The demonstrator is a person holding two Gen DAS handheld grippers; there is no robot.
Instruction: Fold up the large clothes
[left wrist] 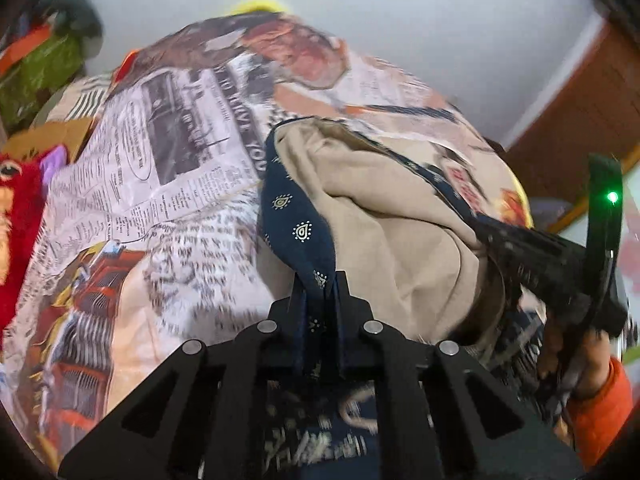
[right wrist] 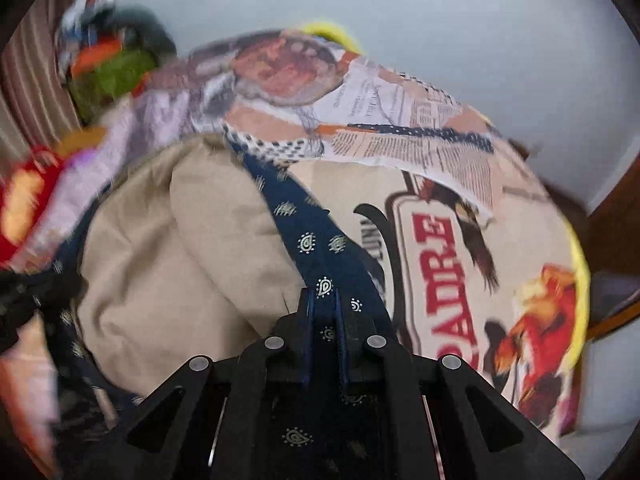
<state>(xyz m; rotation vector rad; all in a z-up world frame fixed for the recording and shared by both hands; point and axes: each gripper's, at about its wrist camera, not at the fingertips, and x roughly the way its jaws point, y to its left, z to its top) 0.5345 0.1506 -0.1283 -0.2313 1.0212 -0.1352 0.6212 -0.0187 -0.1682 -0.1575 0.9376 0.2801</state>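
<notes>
A large garment, beige (left wrist: 372, 216) with a navy border printed with small pale teardrop motifs (left wrist: 298, 220), hangs bunched above a bed. My left gripper (left wrist: 320, 284) is shut on the navy border. My right gripper (right wrist: 323, 296) is shut on the navy border (right wrist: 308, 240) too, with beige cloth (right wrist: 180, 260) bulging to its left. The right gripper also shows in the left wrist view (left wrist: 532, 252), at the garment's right side, held by a hand in an orange sleeve (left wrist: 600, 408).
A newspaper-print bedsheet (left wrist: 152, 168) covers the bed below, with a "PADRE" label print (right wrist: 444, 280). A red plush toy (left wrist: 20, 216) and a green and orange bundle (left wrist: 44, 64) lie at the left. A pale wall (left wrist: 400, 12) and wooden furniture (left wrist: 580, 120) stand behind.
</notes>
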